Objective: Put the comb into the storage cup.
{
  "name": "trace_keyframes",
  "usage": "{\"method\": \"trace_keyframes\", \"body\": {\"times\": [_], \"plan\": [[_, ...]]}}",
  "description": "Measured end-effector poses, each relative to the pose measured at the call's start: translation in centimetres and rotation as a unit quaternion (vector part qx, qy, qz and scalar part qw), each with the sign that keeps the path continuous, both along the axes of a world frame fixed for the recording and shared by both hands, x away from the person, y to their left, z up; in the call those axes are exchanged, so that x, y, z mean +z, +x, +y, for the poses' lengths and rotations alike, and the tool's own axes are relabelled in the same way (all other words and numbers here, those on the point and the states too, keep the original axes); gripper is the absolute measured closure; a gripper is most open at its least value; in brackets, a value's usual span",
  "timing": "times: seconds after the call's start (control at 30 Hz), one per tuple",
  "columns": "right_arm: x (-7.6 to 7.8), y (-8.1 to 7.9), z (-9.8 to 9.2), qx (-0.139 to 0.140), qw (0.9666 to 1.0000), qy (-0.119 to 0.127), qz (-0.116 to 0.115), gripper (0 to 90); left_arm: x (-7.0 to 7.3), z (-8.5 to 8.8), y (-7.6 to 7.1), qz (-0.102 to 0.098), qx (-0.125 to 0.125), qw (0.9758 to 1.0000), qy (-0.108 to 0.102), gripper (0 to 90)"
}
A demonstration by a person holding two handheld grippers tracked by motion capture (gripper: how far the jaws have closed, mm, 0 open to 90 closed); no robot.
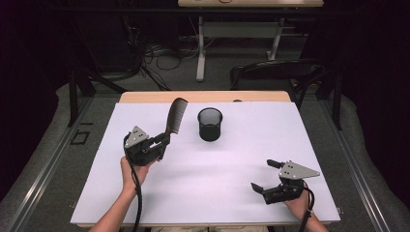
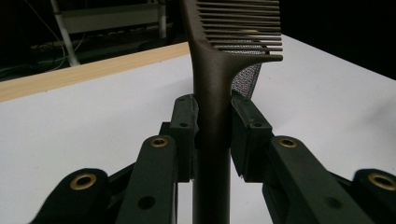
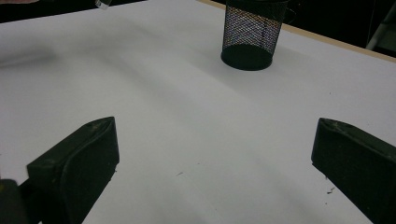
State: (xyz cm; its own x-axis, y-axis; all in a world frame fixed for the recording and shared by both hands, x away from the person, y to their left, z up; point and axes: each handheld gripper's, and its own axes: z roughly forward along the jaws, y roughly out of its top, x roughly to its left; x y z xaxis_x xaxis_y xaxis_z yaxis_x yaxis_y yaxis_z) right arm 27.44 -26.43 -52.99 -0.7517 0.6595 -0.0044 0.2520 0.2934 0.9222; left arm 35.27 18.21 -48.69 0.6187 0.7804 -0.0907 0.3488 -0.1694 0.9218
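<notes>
Left gripper (image 1: 162,141) is clamped on the handle of a dark comb (image 1: 176,116), held raised just left of the black mesh cup (image 1: 210,124), teeth toward the cup. Right gripper (image 1: 265,175) rests well right of the cup, nearer the person, jaws spread wide, holding nothing.

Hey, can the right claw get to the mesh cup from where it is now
Probably yes. The right claw is open and empty, and only bare white table lies between it and the cup.
</notes>
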Motion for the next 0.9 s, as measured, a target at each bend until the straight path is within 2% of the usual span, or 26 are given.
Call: {"method": "trace_keyframes", "body": {"times": [0.63,0.9], "plan": [[0.0,0.0,0.0,-0.001,1.0000,-0.001,0.000,0.6,0.7,-0.7,1.3,-0.013,0.001,0.9997,-0.020,72.5],[0.0,0.0,-0.1,-0.001,1.0000,-0.001,0.001,0.5,1.2,-1.3,1.8,-0.019,-0.003,0.9996,-0.022,72.5]]}}
